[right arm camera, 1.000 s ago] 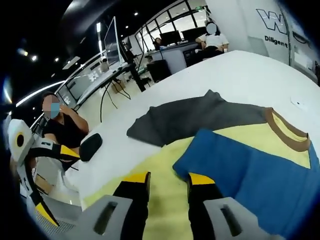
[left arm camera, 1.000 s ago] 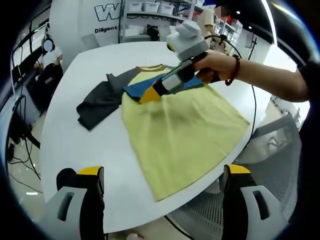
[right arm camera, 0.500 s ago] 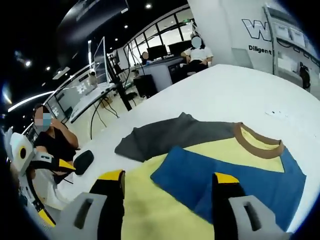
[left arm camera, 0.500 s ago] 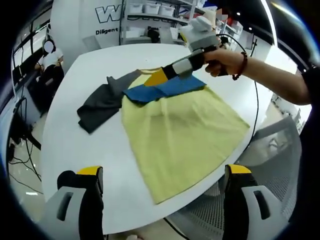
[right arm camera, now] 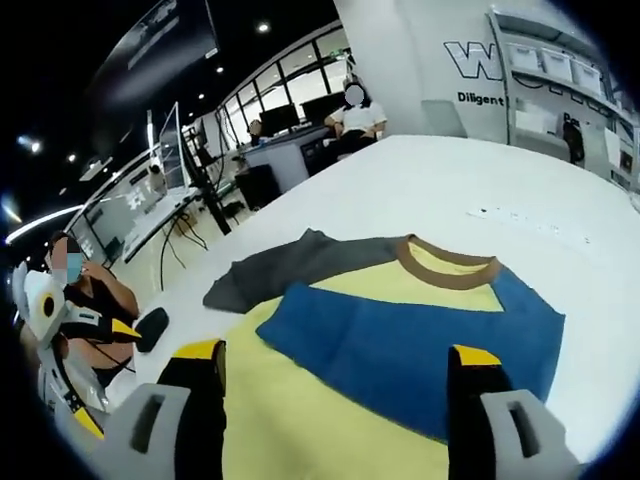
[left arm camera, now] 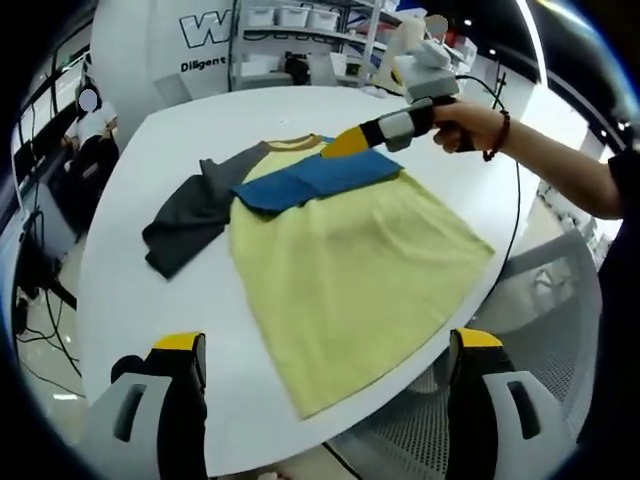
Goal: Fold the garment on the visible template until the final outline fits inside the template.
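A yellow T-shirt [left arm camera: 350, 265] lies flat on the round white table [left arm camera: 150, 330], its hem near the front edge. Its blue sleeve [left arm camera: 315, 180] is folded across the chest below the brown collar [left arm camera: 300, 141]; the grey sleeve [left arm camera: 185, 215] spreads out to the left. In the right gripper view I see the same blue sleeve [right arm camera: 420, 345], collar [right arm camera: 450, 270] and grey sleeve [right arm camera: 290, 265]. My left gripper [left arm camera: 325, 375] hangs open over the hem, holding nothing. My right gripper [right arm camera: 335, 385] is open above the shirt, and it shows in the left gripper view [left arm camera: 350, 143] lifted beside the collar.
A person's hand and arm [left arm camera: 520, 150] reach in from the right. A mesh chair [left arm camera: 540, 330] stands by the table's right edge. Desks with monitors [right arm camera: 190, 160] and seated people [right arm camera: 355, 110] are beyond the table. Shelves [left arm camera: 300, 20] line the back wall.
My right gripper let go of the blue sleeve, opened wide, and lifted back toward the collar. The blue sleeve now rests folded across the chest. The left gripper stayed open.
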